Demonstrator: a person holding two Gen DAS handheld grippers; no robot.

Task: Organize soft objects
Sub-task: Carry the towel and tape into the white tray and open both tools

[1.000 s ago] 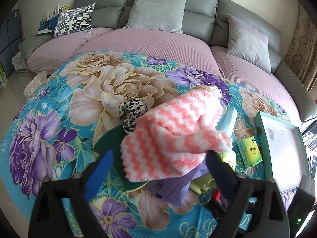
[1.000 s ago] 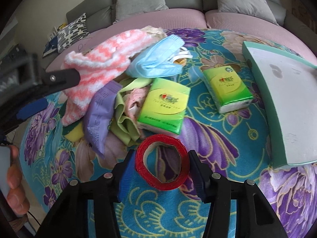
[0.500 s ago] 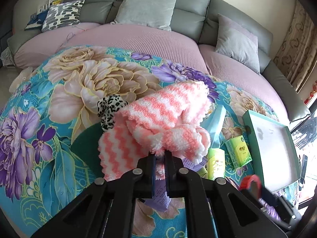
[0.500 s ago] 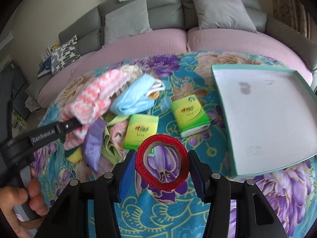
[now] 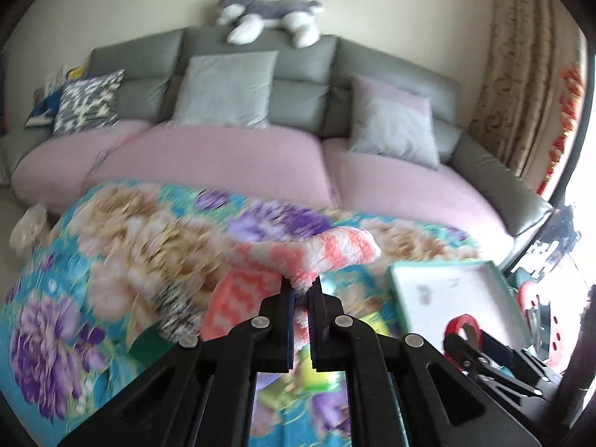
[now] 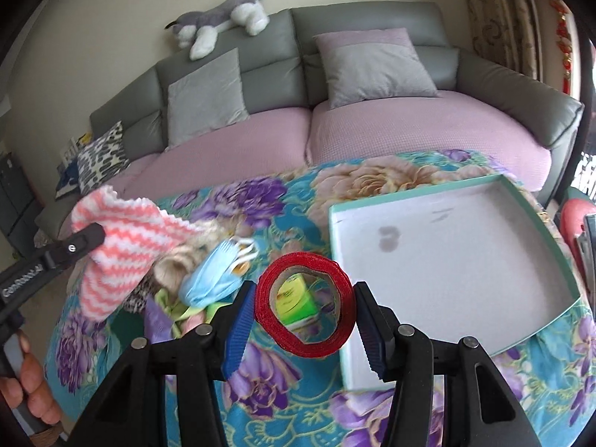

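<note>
My left gripper point(image 5: 301, 287) is shut on a fold of the pink-and-white zigzag towel point(image 5: 309, 251), which hangs lifted above the floral tablecloth point(image 5: 111, 260). In the right wrist view the towel point(image 6: 123, 242) dangles at the left from that gripper's finger point(image 6: 80, 243). My right gripper point(image 6: 303, 311) is shut on a red tape roll point(image 6: 260, 298), held above the cloth beside the teal tray point(image 6: 465, 279). Under the towel lies a heap: a blue face mask point(image 6: 208, 279), a beige fluffy piece point(image 6: 173, 266), a purple packet point(image 6: 154, 320). A green tissue pack point(image 6: 296, 300) shows through the roll.
The white-bottomed teal tray point(image 5: 447, 290) lies at the table's right end. Behind the table runs a grey sofa with pink seat covers point(image 6: 409, 126), cushions point(image 6: 372, 67) and a plush dog point(image 6: 219, 22) on its back. A person's hand point(image 6: 33, 383) holds the left gripper's handle.
My left gripper closed on the towel and lifted it off the heap. My right gripper rose with the red roll and now sits nearer the tray. Both views tilted up.
</note>
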